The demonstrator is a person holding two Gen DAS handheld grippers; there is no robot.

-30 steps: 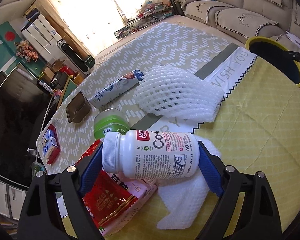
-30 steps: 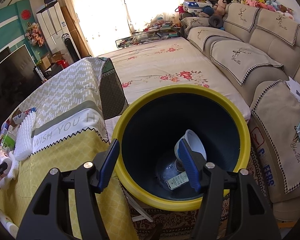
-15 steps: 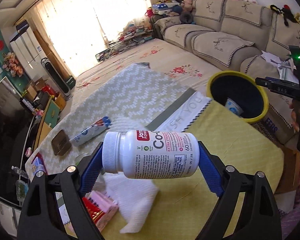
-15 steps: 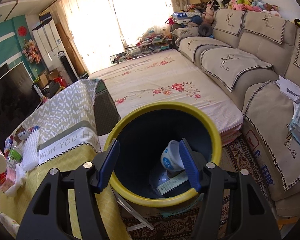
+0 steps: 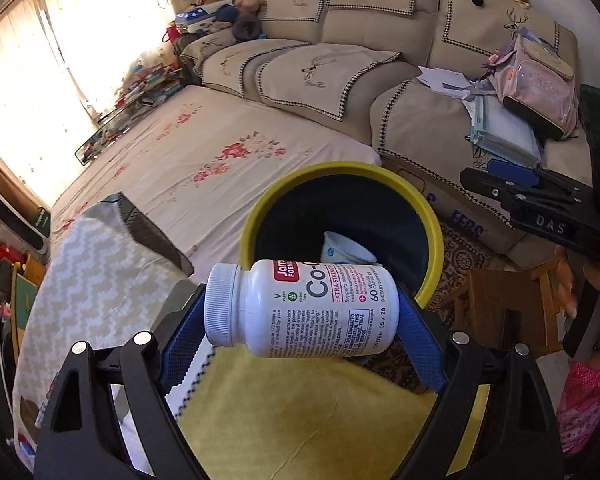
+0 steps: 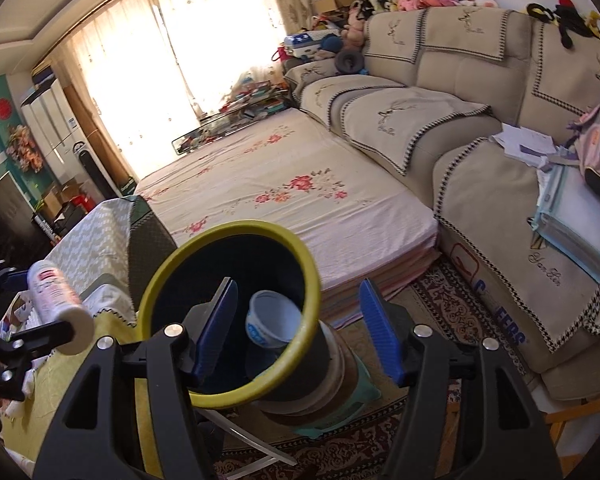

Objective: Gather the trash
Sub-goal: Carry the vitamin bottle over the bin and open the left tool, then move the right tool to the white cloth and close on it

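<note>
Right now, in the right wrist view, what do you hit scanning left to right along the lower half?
White supplement bottle clamped in the left gripper → yellow-rimmed dark bin → white plastic cup inside it → beige sofa.

The supplement bottle [image 5: 300, 308] covers the near rim of the yellow-rimmed bin [image 5: 432, 216] and the lower part of the white cup [image 5: 346, 246] inside it; the label's brand word runs out of sight around the curve. In the right wrist view, the bin's rim hides the cup's [image 6: 274, 322] right side, and other contents lie in shadow. The left gripper [image 6: 40, 312] is cut off by the frame's left edge. The person's hand [image 5: 572, 292] is blurred. The desk [image 5: 300, 432] is cropped below.
</note>
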